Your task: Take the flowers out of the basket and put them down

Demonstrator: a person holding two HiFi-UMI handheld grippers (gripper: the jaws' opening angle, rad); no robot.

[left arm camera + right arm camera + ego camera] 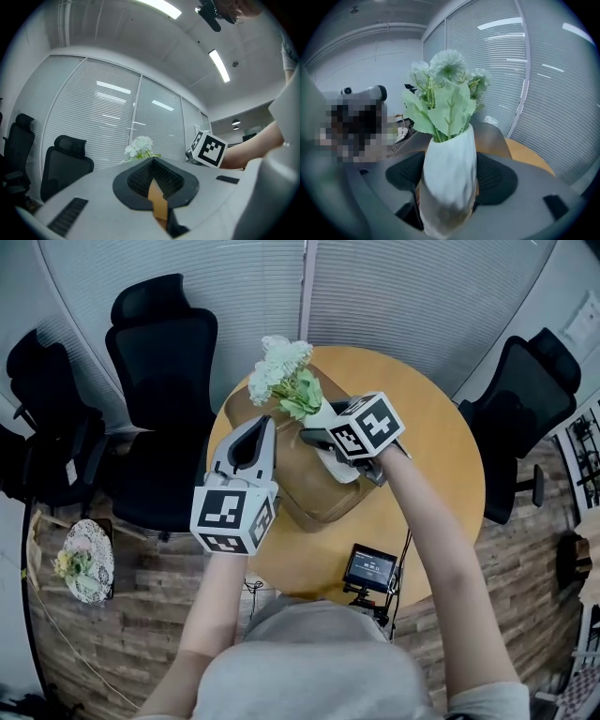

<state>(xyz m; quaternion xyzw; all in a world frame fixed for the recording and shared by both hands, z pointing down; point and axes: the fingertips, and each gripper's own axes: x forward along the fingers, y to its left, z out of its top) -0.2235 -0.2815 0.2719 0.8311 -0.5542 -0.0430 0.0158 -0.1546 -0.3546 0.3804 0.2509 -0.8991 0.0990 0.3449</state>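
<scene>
Round wooden surface (441, 474), black office chairs (159, 343) ranged round its far side against the blinds.

Brown basket (314, 493) sits on the surface near centre, open top facing up.

Flowers (281, 376): white blooms, green leaves, stems in a white vase (450, 173). The bunch is over the far part of the basket and tilted away from the person. Head view does not show whether the vase base is clear of the basket.

Right claw (323, 439): jaws spread fairly wide, closed on the vase body, one pad on each side. It is angled downward, and the blooms stand above the jaws in the right gripper view.

Left claw (262, 423): jaws brought together on a thin brown edge of the basket, seen pinched between the pads in the left gripper view. It is held about level at the basket's left side.

Small screen (370, 568) on a stand at the near edge of the surface.
</scene>
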